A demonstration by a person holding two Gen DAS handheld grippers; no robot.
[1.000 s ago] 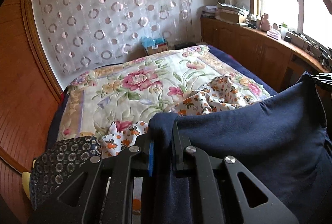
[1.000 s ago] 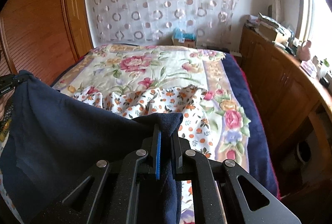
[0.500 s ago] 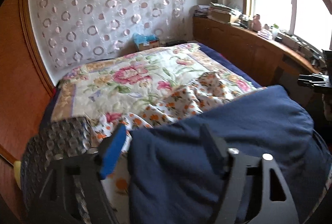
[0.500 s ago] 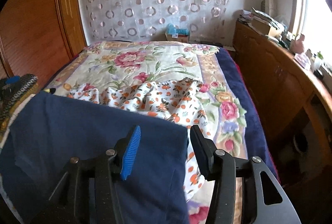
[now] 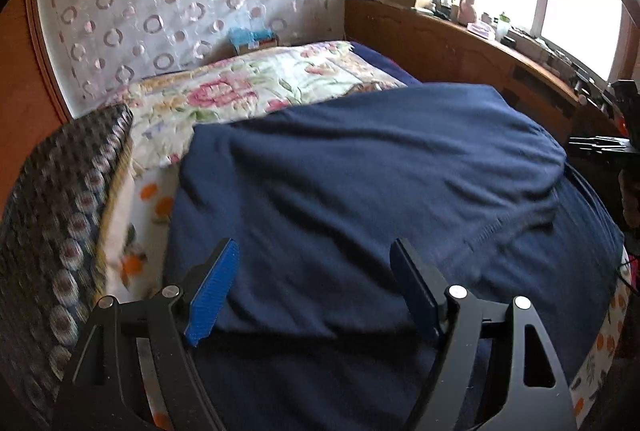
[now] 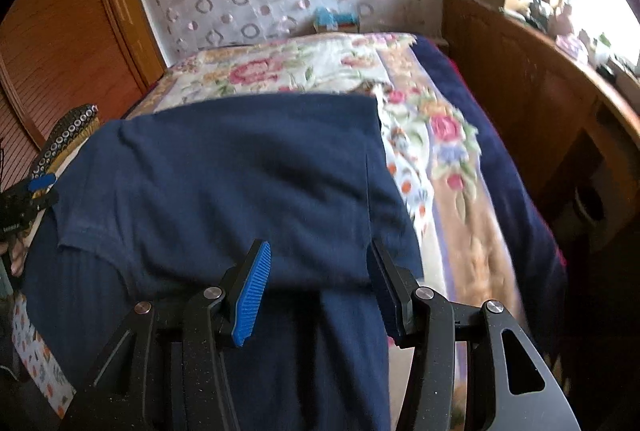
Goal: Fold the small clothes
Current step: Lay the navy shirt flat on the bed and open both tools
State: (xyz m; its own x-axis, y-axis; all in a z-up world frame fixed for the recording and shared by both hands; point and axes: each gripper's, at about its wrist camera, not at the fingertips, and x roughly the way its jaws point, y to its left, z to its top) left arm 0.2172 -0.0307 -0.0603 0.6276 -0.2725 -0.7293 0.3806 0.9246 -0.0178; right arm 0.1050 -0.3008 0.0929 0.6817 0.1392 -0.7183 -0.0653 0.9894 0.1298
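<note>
The navy garment lay folded on the floral bed. Both the left gripper and right gripper gaped wide above it, gripping nothing

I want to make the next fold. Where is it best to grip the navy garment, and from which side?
Probably at the two near corners of the folded top layer of the navy garment. Its edge lies just ahead of the open right gripper and open left gripper, so come in low from the near side, one corner each.

Navy garment folded on bed
</note>
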